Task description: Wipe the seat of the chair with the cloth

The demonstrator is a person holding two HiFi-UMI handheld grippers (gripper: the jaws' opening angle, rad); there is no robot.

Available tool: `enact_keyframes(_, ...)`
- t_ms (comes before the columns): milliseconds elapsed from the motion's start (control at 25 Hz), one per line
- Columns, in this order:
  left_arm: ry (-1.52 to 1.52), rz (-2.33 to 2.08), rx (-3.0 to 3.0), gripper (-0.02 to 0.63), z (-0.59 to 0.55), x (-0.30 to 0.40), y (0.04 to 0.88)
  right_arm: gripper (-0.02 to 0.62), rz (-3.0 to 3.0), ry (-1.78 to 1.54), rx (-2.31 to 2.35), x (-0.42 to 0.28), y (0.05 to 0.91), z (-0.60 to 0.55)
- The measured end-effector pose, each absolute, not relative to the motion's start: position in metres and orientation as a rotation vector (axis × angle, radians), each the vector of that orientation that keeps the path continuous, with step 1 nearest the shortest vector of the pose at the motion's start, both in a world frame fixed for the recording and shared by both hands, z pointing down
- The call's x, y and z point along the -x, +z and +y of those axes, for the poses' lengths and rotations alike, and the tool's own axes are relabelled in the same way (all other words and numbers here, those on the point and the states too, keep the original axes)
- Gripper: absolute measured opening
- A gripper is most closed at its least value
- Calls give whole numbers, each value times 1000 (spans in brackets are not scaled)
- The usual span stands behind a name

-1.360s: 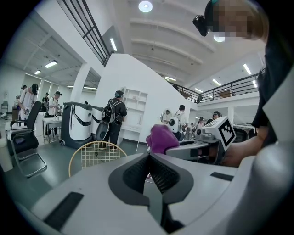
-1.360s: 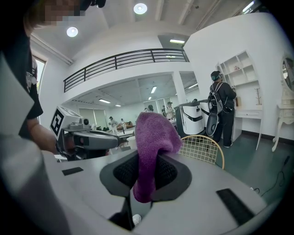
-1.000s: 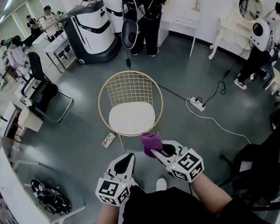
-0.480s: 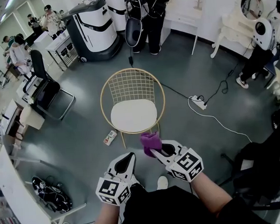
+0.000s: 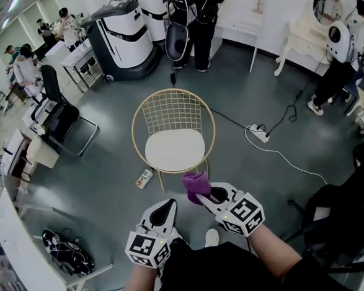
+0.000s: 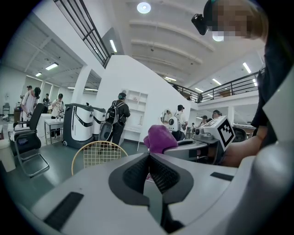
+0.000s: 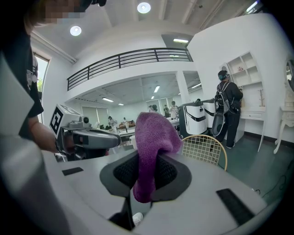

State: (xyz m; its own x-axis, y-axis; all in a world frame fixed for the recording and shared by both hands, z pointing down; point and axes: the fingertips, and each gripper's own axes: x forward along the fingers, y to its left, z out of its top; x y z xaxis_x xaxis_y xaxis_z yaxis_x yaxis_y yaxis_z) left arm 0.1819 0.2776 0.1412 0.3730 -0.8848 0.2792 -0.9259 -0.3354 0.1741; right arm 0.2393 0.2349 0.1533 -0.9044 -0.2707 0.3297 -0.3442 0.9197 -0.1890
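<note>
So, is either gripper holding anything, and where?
Right gripper pinches the purple cloth near its lower end, the rest bunched above; left gripper is shut, empty.

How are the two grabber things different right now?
The right gripper pinches a purple cloth; the left gripper pinches nothing, its jaws closed on each other. The right gripper slants across towards the other one, while the left gripper points more nearly at the chair. Both are grey, carry a marker cube and touch no part of the chair.
</note>
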Motion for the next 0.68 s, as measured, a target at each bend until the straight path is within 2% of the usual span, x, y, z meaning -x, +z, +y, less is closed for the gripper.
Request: enact_keyframes(680, 196, -1579, -2334, 11, 282, -183, 142, 66, -2782, 354, -464, -239, 152, 240)
